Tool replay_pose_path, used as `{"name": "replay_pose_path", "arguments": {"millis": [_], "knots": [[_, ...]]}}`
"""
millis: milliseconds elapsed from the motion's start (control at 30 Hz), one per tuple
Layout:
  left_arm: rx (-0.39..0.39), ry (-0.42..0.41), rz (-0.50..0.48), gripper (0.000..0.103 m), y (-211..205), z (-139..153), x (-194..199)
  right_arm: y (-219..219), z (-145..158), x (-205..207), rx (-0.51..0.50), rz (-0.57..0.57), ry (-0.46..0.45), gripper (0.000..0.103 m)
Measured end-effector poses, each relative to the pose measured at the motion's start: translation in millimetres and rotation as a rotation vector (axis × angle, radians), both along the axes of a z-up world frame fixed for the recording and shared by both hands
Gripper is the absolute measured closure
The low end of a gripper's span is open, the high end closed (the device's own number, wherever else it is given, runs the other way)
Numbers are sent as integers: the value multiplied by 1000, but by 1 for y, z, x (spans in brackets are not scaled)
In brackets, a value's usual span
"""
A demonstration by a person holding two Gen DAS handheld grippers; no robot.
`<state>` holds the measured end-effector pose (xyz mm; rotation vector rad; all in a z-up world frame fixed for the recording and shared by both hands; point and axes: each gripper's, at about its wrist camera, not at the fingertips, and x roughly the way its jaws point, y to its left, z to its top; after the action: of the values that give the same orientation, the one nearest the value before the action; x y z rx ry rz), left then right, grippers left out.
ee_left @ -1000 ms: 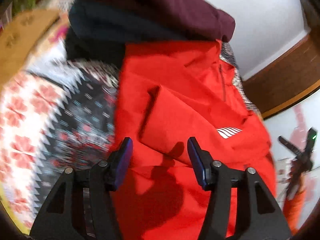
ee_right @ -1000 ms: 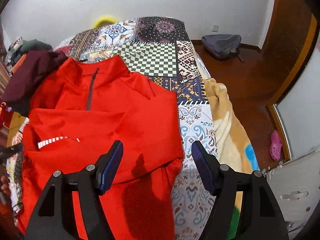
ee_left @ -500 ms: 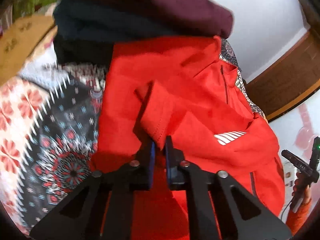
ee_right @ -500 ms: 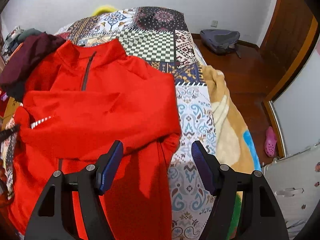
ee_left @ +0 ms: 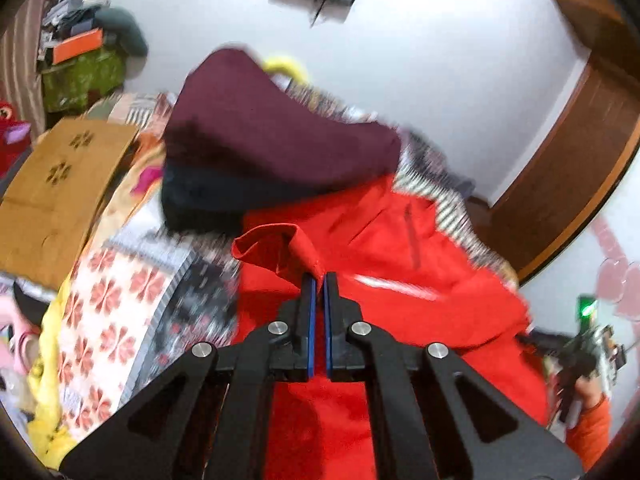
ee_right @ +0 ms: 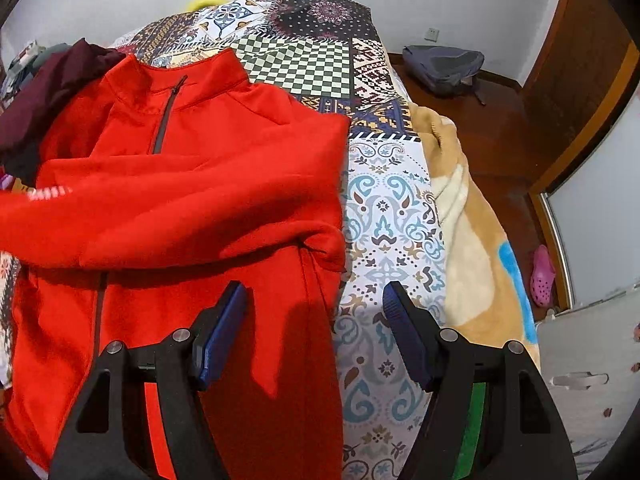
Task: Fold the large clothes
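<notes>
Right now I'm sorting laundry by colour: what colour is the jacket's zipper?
Dark grey on the red jacket; the zipper shows best in the right wrist view.

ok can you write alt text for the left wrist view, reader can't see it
The left gripper is shut on a lifted fold of a red jacket spread on a patterned bedspread. A maroon garment is piled just beyond it, with a flattened cardboard box to the left and a white wall behind.

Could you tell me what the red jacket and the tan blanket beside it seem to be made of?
Red jacket: likely fleece, matte and slightly fuzzy, with soft rounded folds and a dark zipper. Tan blanket: probably plush fleece or flannel; its pile looks thick and fluffy, bunching in fat ripples along the bed's edge.
</notes>
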<state>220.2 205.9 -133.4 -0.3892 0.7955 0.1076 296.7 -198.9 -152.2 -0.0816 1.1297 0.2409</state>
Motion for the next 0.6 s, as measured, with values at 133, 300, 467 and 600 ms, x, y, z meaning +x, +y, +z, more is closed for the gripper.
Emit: {"name": "replay_pose_path", "arguments": {"millis": [133, 300, 467, 600], "knots": [[-59, 175, -22, 101, 0, -57, -10, 4, 3, -2, 5, 8, -16, 36], [-43, 329, -33, 97, -8, -106, -23, 12, 15, -1, 3, 32, -45, 36], [41, 359, -41, 95, -16, -105, -28, 27, 26, 7, 5, 52, -74, 36], [101, 289, -31, 66, -15, -78, -29, 41, 22, 19, 19, 85, -66, 36]]}}
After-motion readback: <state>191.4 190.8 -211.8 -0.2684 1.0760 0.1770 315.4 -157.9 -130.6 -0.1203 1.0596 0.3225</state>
